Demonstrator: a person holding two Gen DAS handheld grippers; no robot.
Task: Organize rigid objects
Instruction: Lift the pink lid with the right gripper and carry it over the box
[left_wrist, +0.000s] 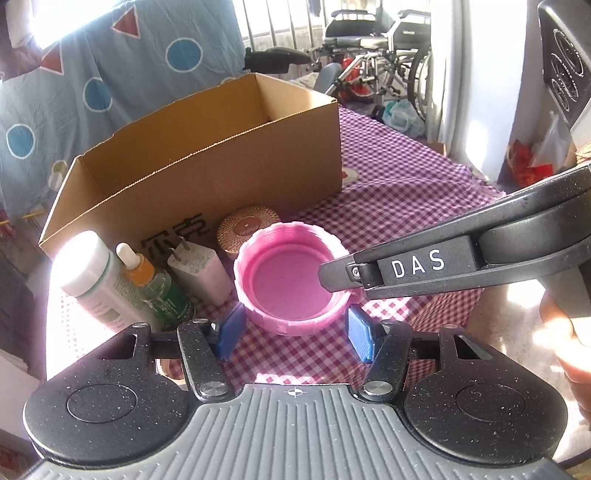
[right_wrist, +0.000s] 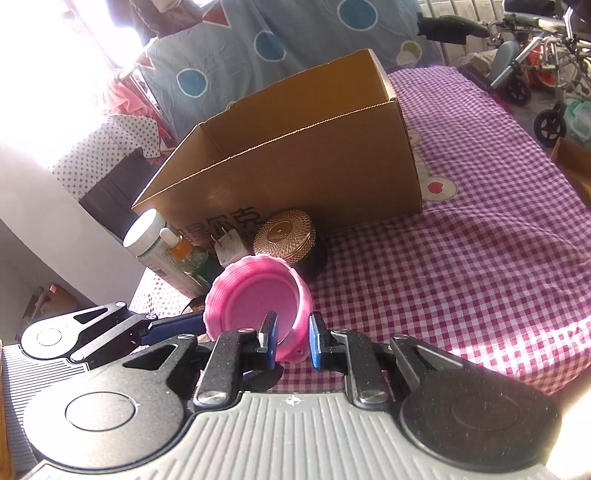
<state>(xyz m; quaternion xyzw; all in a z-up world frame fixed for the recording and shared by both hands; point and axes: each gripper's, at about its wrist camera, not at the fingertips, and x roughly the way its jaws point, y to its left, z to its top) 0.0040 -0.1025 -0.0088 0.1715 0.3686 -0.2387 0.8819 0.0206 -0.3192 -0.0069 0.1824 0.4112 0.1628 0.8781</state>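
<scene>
A pink ribbed lid (left_wrist: 288, 284) (right_wrist: 255, 299), hollow side up, hangs tilted just above the purple checked cloth (left_wrist: 388, 192). My left gripper (left_wrist: 295, 332) has its blue pads (left_wrist: 231, 332) against the lid's two sides across its width. My right gripper (right_wrist: 292, 341) is shut on the lid's near rim. In the left wrist view that right gripper (left_wrist: 332, 273) comes in from the right, with one finger inside the lid. In the right wrist view the left gripper's blue finger (right_wrist: 173, 326) reaches the lid's left edge.
An open cardboard box (left_wrist: 221, 166) (right_wrist: 295, 166) stands behind the lid. Against its front wall are a gold round tin (left_wrist: 247, 225), a pale pink plug charger (left_wrist: 203, 273), a dropper bottle (left_wrist: 155, 284) and a white bottle (left_wrist: 92, 280). Wheelchairs (left_wrist: 376, 55) stand beyond the table.
</scene>
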